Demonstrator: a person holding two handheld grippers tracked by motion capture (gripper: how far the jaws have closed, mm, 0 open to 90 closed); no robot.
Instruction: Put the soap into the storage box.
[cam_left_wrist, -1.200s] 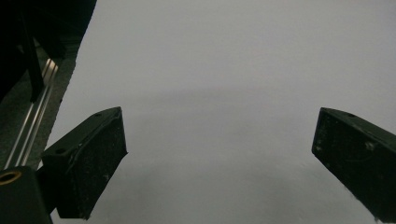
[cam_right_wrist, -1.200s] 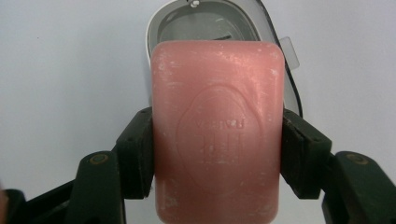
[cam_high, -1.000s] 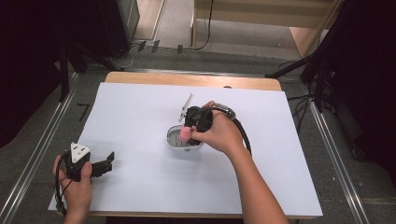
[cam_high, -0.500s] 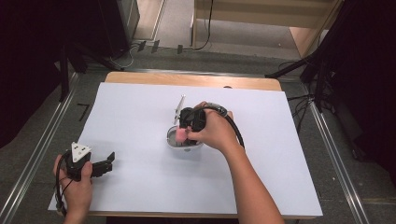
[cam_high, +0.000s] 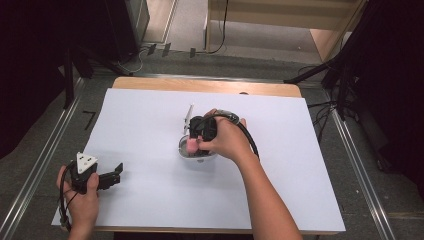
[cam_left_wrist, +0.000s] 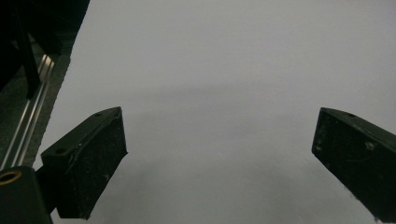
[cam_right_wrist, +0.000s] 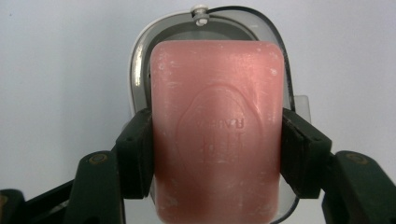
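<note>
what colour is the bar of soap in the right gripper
Pink, the bar of soap; it shows best in the right gripper view.

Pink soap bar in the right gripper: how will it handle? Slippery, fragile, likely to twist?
The pink soap bar looks stiff: its edges stay straight between the right gripper pads. Its glossy, smooth faces suggest it may slip if the grip eases. Embossed lettering hints at a soft surface, so hard clamping would probably dent it. Flat and blocky, it is unlikely to roll once in the soap dish.

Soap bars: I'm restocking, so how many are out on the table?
1. The pink soap bar is clamped in the right gripper over the soap dish mid-table. Another could be hidden under the hand.
</note>
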